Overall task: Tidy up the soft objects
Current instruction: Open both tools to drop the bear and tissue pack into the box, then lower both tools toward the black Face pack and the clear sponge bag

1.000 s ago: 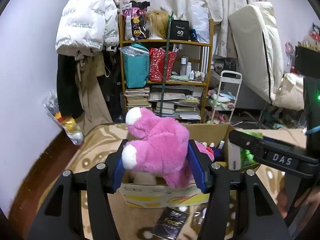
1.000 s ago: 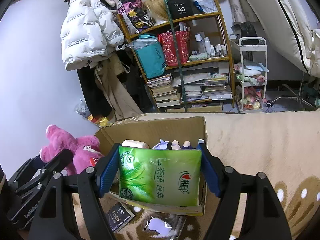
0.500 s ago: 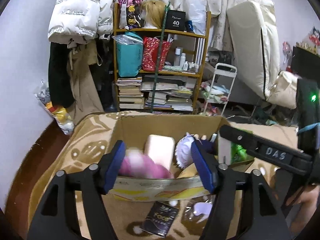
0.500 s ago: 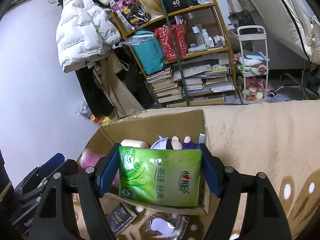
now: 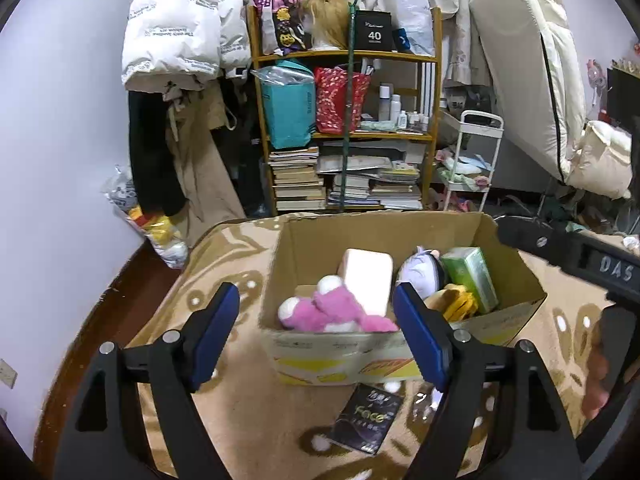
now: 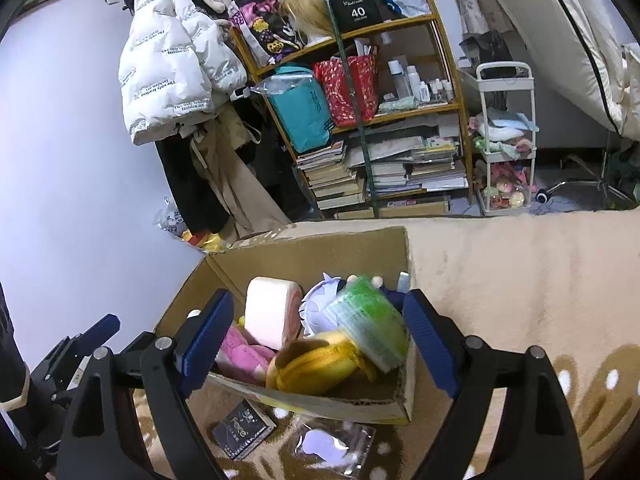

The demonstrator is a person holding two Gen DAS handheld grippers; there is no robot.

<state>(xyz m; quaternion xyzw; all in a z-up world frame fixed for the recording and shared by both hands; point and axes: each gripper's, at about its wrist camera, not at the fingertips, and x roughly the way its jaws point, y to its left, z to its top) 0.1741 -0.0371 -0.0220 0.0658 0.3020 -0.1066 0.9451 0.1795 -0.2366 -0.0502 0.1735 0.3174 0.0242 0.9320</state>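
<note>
Plush toys (image 5: 332, 314) beneath tilted, gaping hand-held grippers (image 5: 316, 330)

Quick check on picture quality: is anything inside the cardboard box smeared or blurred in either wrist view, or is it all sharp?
Right wrist view: the green tissue pack is smeared by motion blur, and the yellow plush beside it is soft-edged; the pink roll stays sharp. Left wrist view: the box contents are crisp, including the pink plush. Both views show strong fisheye bending at the edges.
</note>
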